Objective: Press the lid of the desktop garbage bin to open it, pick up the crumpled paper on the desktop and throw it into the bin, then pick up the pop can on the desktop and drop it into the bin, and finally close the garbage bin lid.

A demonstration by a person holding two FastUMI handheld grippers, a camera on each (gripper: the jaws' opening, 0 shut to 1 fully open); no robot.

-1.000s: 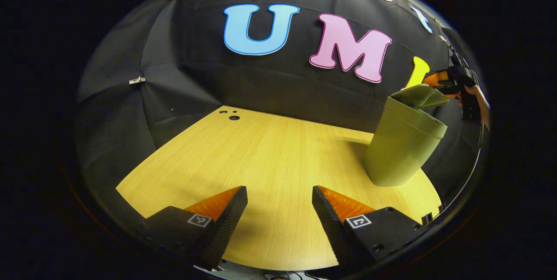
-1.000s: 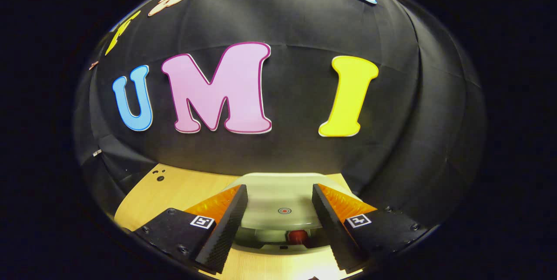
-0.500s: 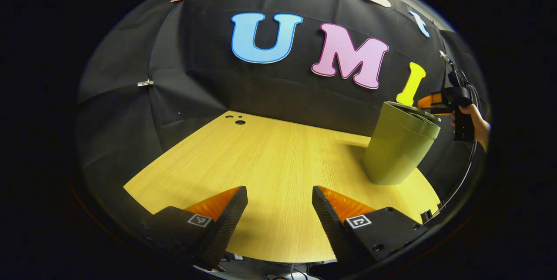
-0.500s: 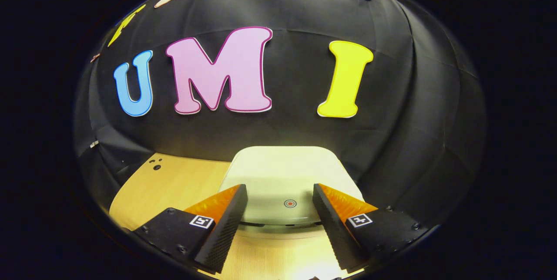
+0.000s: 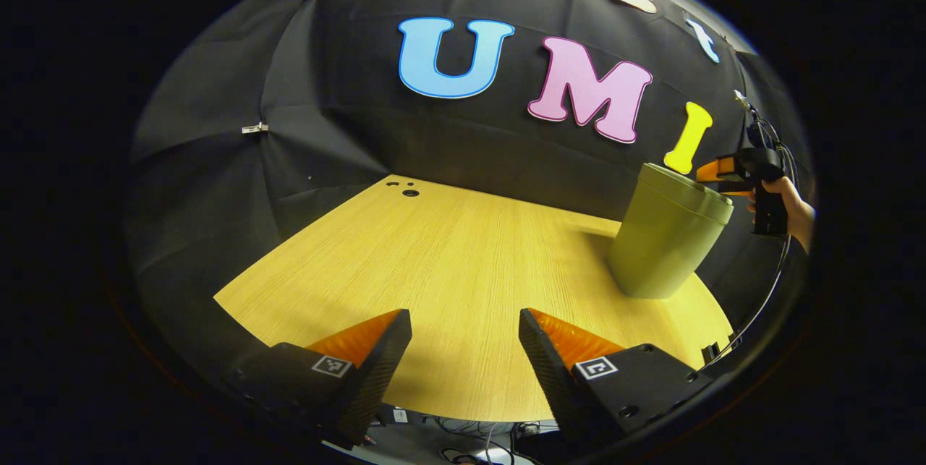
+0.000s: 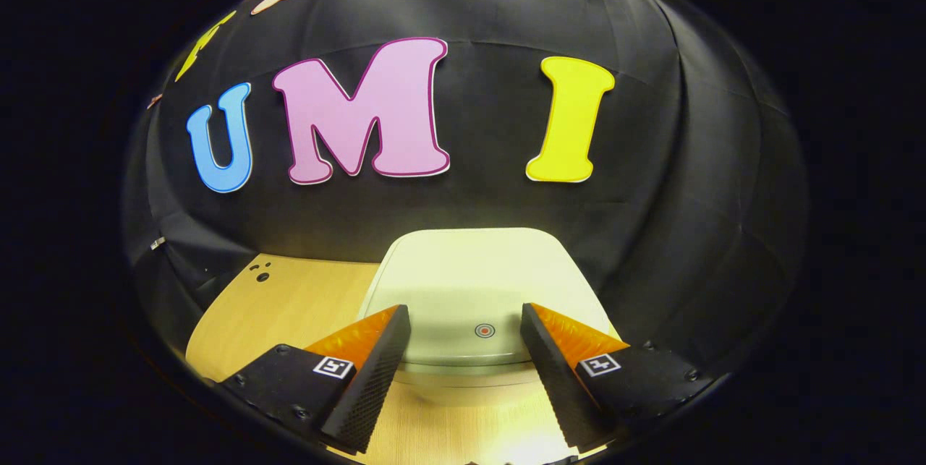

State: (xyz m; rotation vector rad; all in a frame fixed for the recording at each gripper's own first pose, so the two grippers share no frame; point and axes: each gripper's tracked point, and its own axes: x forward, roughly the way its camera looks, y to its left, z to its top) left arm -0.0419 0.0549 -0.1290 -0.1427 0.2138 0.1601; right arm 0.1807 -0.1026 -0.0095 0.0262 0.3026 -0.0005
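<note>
The olive-green garbage bin (image 5: 667, 237) stands on the right part of the wooden table (image 5: 448, 262), its lid down flat. In the right gripper view the pale lid (image 6: 470, 270) lies just ahead, with a small red ring mark (image 6: 485, 330) between my fingers. My right gripper (image 6: 465, 349) hovers open just above the lid's near edge, holding nothing. From the left gripper view that right gripper (image 5: 705, 177) sits behind the bin's top, held by a hand (image 5: 790, 210). My left gripper (image 5: 465, 349) is open over the table's front edge, well left of the bin.
Small round holes (image 5: 410, 192) mark the table's far left corner. Black cloth walls close off the back and sides. Cables (image 5: 492, 436) hang below the table's front edge. Bare wood stretches between my left gripper and the bin.
The bin lid, tilted up a second ago with something red visible inside, has dropped flat and shut. My right gripper has eased back a little; the left gripper drifted slightly back.
</note>
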